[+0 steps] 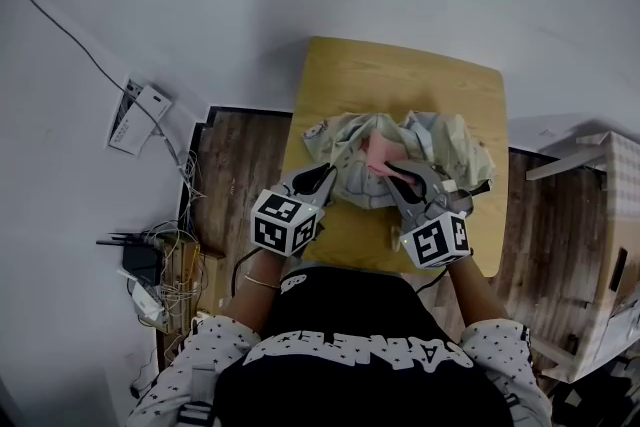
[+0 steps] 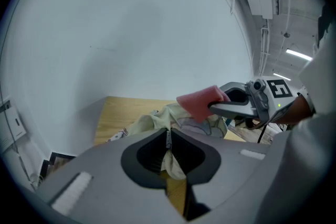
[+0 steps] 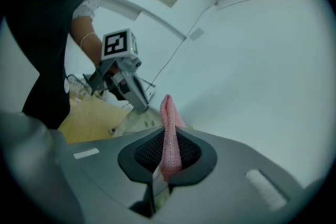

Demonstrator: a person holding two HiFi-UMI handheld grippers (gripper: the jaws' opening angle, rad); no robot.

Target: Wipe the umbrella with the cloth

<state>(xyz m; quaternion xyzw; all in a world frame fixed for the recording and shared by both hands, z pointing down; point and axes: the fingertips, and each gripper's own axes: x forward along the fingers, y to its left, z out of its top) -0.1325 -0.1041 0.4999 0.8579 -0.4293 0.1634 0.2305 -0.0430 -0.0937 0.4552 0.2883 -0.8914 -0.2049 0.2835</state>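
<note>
Umbrella (image 1: 450,150) lies as a crumpled heap of pale printed fabric at the middle of the wooden worktop (image 1: 400,75), just above the two claws in the head view. The left claw (image 1: 326,177), at the heap's lower left, is clamped on a fold of that fabric. Its own view shows the pale material pinched in the narrow slit between the jaws. The right claw (image 1: 402,177) is closed tight on the pink cloth (image 1: 377,153), which stands out of its jaws as a folded strip over the heap's centre. Whether the strip touches the fabric I cannot tell.

To wipe well, I judge the left claw should hold its pinch and draw the fabric taut, so that a flat panel is offered rather than loose folds. The right claw should lay down the broad side of the cloth, not its thin edge. It should stroke away from the anchored fold with light pressure, so the heap neither slides across the worktop nor bunches up.
</note>
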